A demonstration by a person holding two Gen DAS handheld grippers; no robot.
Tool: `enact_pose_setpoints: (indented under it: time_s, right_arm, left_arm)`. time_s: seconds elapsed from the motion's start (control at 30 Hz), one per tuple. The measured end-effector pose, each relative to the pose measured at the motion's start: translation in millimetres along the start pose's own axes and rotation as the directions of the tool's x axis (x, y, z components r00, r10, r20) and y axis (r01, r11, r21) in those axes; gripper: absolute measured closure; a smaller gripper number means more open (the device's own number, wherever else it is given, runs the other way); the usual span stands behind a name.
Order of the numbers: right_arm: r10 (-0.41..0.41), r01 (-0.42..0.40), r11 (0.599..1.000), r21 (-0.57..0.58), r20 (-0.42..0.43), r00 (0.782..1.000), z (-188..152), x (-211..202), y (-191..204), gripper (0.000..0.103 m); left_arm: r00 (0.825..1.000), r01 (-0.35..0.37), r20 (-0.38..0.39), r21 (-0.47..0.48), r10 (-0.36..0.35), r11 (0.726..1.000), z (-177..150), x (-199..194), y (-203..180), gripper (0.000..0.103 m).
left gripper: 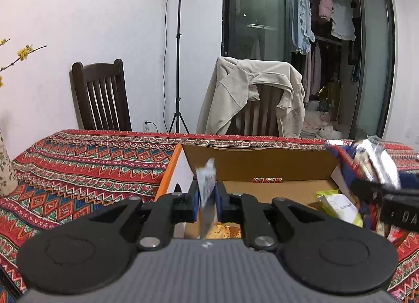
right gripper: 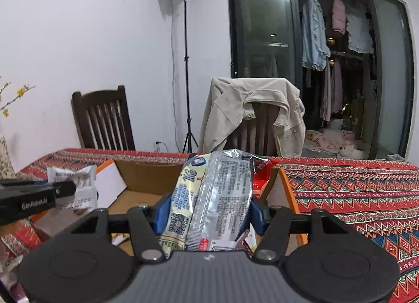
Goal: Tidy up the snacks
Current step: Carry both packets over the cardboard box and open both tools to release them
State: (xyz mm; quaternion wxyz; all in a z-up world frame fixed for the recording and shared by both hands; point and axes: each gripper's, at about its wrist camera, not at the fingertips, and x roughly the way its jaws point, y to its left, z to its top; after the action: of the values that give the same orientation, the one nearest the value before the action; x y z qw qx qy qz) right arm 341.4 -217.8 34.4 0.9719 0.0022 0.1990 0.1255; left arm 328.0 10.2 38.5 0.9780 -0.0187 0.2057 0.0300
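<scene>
Mid-task, both tools loaded, nothing released yet.

Far left: floral vase (left gripper: 6,169) on the patterned tablecloth (left gripper: 86,161); not part of the job.

Left gripper (left gripper: 207,198): jaws narrow, pinched on a small white snack packet (left gripper: 207,180), seen edge-on in the left wrist view. From the right wrist view same packet (right gripper: 76,185) shows white with dark print, held at the left side of the open cardboard box (left gripper: 262,161), above its orange-edged left flap (left gripper: 167,172). Whether directly over the box floor or just outside the wall: can't tell.

Box interior, left wrist view: mostly bare cardboard floor. One green-and-white packet (left gripper: 337,206) lying at the right side. Something orange-brown, maybe another snack, partly visible under the left tool; too hidden to name. So box reads as barely filled.

Right gripper (right gripper: 207,214): jaws about half open, clamped on a large cream-and-silver foil snack bag (right gripper: 209,193), upright, over the box's near right portion. Red packaging (right gripper: 259,180) peeks behind it near the box's right wall; in or out unclear. In the left wrist view the bag (left gripper: 377,164) and right tool show blurred at the box's right edge.

Judgement: early-to-middle stage. Done: one or two items boxed. Left: drop both held packs in, then sweep any strays. Loose colourful wrappers at the lower left corner of the right wrist view suggest more to collect.
</scene>
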Motion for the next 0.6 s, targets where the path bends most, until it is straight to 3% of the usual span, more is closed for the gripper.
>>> enact_pose_setpoints:
  time_s: [0.03,0.07,0.1,0.13,0.2,0.27,0.6]
  right_arm:
    - [0.005,-0.005,1.0,0.001,-0.003,1.0,-0.9,0.6,-0.2,0.037]
    - [0.001,-0.001,1.0,0.008,-0.006,1.0,-1.9,0.3,0.1,0.024]
    - [-0.005,0.005,1.0,0.013,-0.003,1.0,-2.7,-1.6,-0.7,0.012]
    - [-0.007,0.007,1.0,0.016,0.001,1.0,-3.2,-3.4,-2.0,0.009]
    - [-0.011,0.011,1.0,0.017,-0.001,1.0,-4.6,-4.3,-1.7,0.002]
    - [-0.017,0.017,1.0,0.019,0.001,1.0,-5.0,-4.5,-2.1,0.0]
    - [-0.019,0.019,1.0,0.007,0.007,1.0,6.6,-36.8,4.5,0.0]
  left_arm:
    - [1.0,0.001,0.004,-0.003,-0.001,1.0,0.3,-1.1,0.6,0.084]
    - [1.0,0.0,0.009,-0.005,0.001,1.0,0.3,-2.7,1.2,0.072]
    - [1.0,-0.008,0.016,-0.01,0.008,1.0,0.3,-4.3,1.8,0.053]
    - [0.999,-0.017,0.026,-0.019,0.018,1.0,-0.3,-6.2,3.3,0.044]
    - [0.999,-0.033,0.04,-0.036,0.034,0.999,1.6,-10.6,3.9,0.013]
    - [0.997,-0.044,0.056,-0.055,0.047,0.998,2.4,-13.7,5.9,0.002]
    - [0.998,-0.049,0.04,-0.108,0.054,0.993,21.3,-42.5,13.9,0.0]
